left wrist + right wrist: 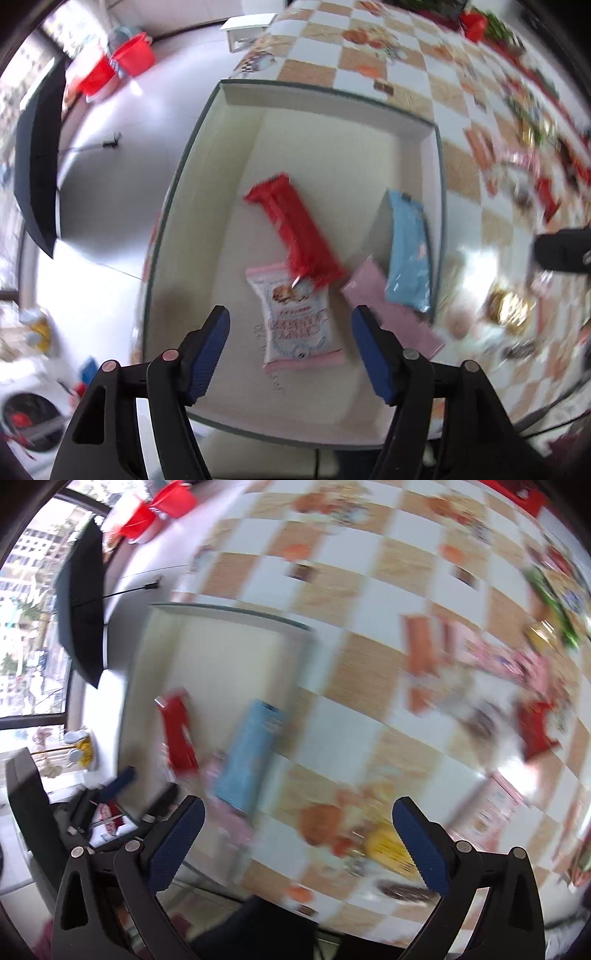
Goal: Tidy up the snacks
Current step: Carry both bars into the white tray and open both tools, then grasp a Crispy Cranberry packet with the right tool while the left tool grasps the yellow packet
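A shallow cream box (332, 107) lies on the checkered table. In it are a red snack bar (295, 232), a pink-and-white cookie pack (295, 321), a pink pack (391, 314) and a light blue pack (408, 254) leaning on the right wall. My left gripper (290, 350) is open and empty above the cookie pack. My right gripper (299, 842) is open and empty above the table, right of the box (221, 609). The red bar (179, 734) and blue pack (251, 753) show blurred there. A yellow snack (388, 845) lies between the right fingers.
Several loose snacks (517, 672) are scattered over the right side of the table (369, 55). The table's left edge drops to the floor, where a black umbrella (37, 166) and red buckets (122, 62) stand. The right gripper's body (565, 251) shows at right.
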Demonstrator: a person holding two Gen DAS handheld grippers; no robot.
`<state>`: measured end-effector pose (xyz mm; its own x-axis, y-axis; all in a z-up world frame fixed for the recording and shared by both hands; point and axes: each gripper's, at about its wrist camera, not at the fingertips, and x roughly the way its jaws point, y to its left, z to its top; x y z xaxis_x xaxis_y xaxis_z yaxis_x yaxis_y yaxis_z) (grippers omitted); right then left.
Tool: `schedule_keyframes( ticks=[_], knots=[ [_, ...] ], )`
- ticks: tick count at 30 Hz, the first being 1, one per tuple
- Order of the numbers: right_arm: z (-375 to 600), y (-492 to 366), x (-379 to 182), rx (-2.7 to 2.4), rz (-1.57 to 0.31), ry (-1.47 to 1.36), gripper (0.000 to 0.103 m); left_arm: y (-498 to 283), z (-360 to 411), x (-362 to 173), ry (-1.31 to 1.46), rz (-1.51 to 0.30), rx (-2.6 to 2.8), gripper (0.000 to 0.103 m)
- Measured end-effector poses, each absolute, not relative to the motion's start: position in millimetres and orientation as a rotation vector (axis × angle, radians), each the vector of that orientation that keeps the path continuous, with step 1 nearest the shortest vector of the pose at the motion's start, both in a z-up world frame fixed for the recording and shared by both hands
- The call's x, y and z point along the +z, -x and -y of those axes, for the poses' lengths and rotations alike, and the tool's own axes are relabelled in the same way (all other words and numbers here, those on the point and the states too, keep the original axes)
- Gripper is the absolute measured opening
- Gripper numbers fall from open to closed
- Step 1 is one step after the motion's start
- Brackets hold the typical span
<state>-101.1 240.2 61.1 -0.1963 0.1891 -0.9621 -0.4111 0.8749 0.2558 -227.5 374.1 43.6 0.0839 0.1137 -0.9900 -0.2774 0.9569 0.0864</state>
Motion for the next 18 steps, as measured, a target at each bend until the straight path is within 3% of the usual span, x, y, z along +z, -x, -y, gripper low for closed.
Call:
schedule_keyframes(
  ticks=[10,18],
  knots=[
    [-104,120,36,0.29,-1.78,0.035,0.102,238,-340,-6,-0.029,-1.619,0.087,0.073],
    [-63,122,21,0.174,-1.832,-0.039,0.102,180,-370,12,0.141,-1.533,0.275,0.075]
  ],
)
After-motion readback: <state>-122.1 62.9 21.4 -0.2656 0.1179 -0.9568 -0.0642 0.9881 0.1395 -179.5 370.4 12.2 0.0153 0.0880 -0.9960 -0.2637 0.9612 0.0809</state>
